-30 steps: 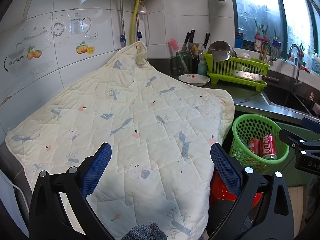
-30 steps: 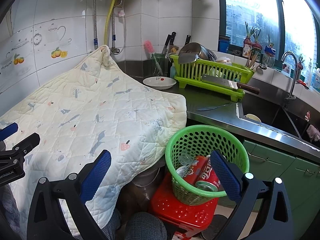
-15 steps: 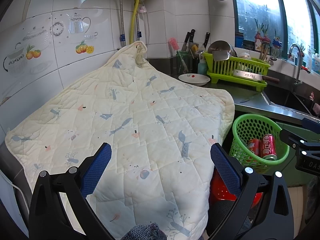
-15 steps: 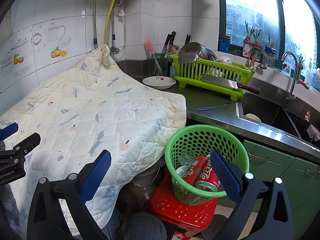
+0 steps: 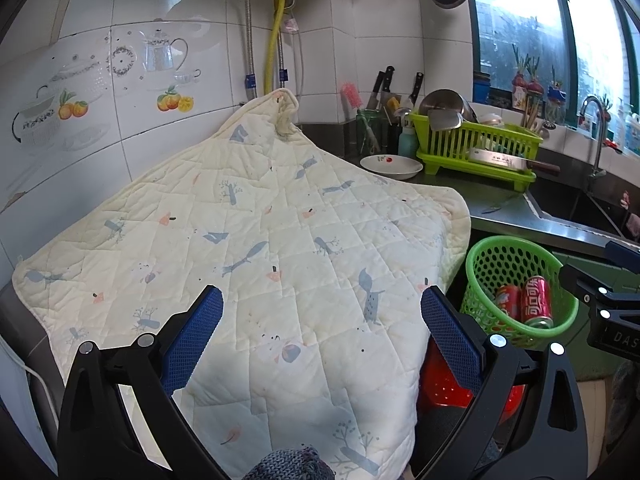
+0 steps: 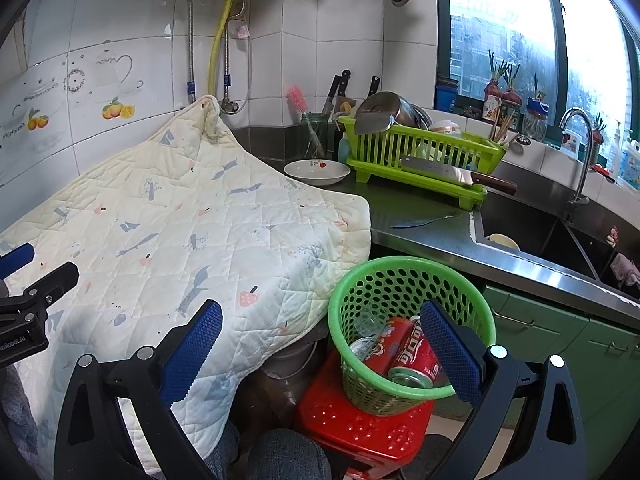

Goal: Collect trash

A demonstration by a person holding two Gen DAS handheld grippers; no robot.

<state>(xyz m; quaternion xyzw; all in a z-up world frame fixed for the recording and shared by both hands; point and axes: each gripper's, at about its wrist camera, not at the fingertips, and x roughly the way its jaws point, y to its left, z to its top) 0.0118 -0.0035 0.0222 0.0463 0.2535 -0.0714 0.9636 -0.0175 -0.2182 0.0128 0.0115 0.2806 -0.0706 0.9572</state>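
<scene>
Both my left tongs [image 5: 322, 320] and right tongs [image 6: 322, 334] gape wide, empty. Red drink cans [image 6: 414, 354] lie in the green perforated plastic basket [image 6: 400, 276]; bumped, it might tip off its red plastic stool [image 6: 360, 428].

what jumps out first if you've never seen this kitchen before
A big cream quilted cloth printed with small blue and pink figures drapes over most of the counter on the left. Beside its right edge, a green perforated basket sits on a red stool, holding red drink cans and a clear cup. Behind, a lime dish rack holds pots, with a cleaver across its front.
</scene>
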